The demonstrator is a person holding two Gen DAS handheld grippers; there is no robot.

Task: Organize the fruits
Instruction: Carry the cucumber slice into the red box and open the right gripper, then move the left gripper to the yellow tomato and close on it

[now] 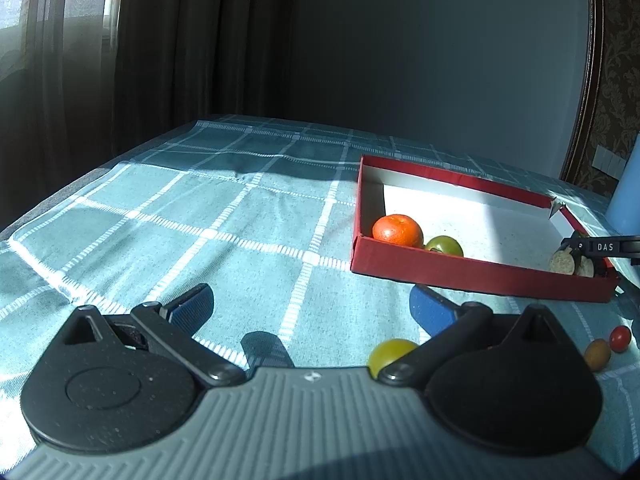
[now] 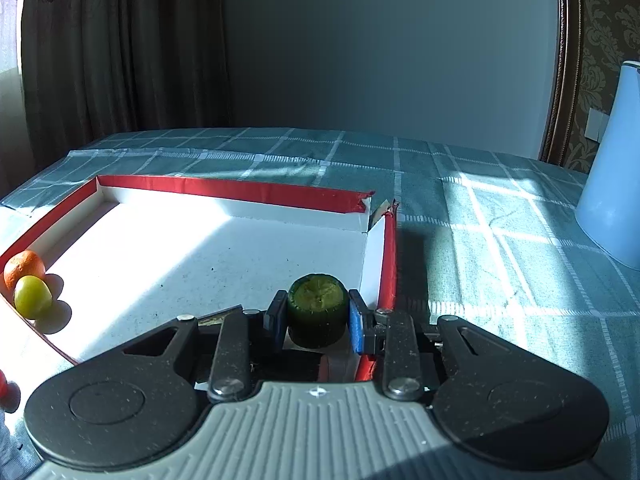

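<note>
A red-sided box with a white floor (image 1: 460, 270) (image 2: 240, 190) lies on the checked cloth. An orange (image 1: 397, 230) (image 2: 23, 267) and a green fruit (image 1: 444, 245) (image 2: 33, 297) sit in its near-left corner. My right gripper (image 2: 318, 316) is shut on a dark green cut piece of fruit (image 2: 318, 310) over the box's near-right corner; it also shows in the left wrist view (image 1: 572, 260). My left gripper (image 1: 310, 304) is open and empty above the cloth. A yellow-green fruit (image 1: 388, 354), a small orange fruit (image 1: 597, 354) and a red cherry tomato (image 1: 620, 338) lie on the cloth outside the box.
A light blue jug (image 2: 612, 184) (image 1: 626, 196) stands right of the box. The teal checked tablecloth (image 1: 200, 220) covers the table, with dark curtains and a wall behind. A red object (image 2: 3, 384) shows at the left edge of the right wrist view.
</note>
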